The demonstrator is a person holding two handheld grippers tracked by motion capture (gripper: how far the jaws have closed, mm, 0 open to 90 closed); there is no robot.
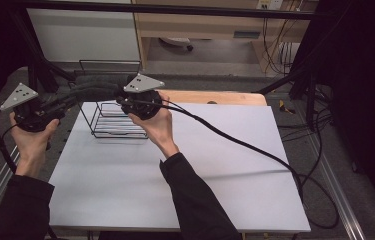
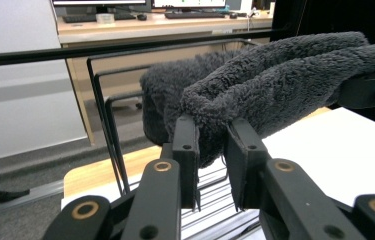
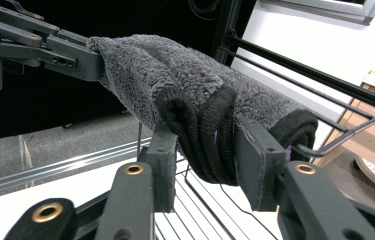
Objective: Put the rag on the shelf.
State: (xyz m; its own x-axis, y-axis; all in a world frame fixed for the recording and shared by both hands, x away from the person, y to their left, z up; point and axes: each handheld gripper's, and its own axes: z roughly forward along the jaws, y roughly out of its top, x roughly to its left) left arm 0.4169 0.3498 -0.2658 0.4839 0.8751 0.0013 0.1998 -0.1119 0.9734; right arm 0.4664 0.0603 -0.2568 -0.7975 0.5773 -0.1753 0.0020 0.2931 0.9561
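A dark grey fluffy towel [image 1: 95,91] hangs stretched between my two grippers, above a black wire rack [image 1: 117,122] on the white tabletop [image 1: 175,175]. My left gripper [image 1: 70,100] holds the towel's left end. In the left gripper view its jaws [image 2: 211,150] pinch a fold of the towel [image 2: 275,80]. My right gripper [image 1: 121,97] is at the other end. In the right gripper view the folded hem of the towel [image 3: 175,75] sits loosely between its parted jaws [image 3: 205,160], with a gap beside the left pad. The towel rests across the rack's top wire [image 3: 335,85].
A wooden board [image 1: 215,96] lies along the table's far edge. A black cable [image 1: 240,142] trails from the right gripper across the table and off its right side. Metal frame bars stand around the table. Shelving stands beyond it.
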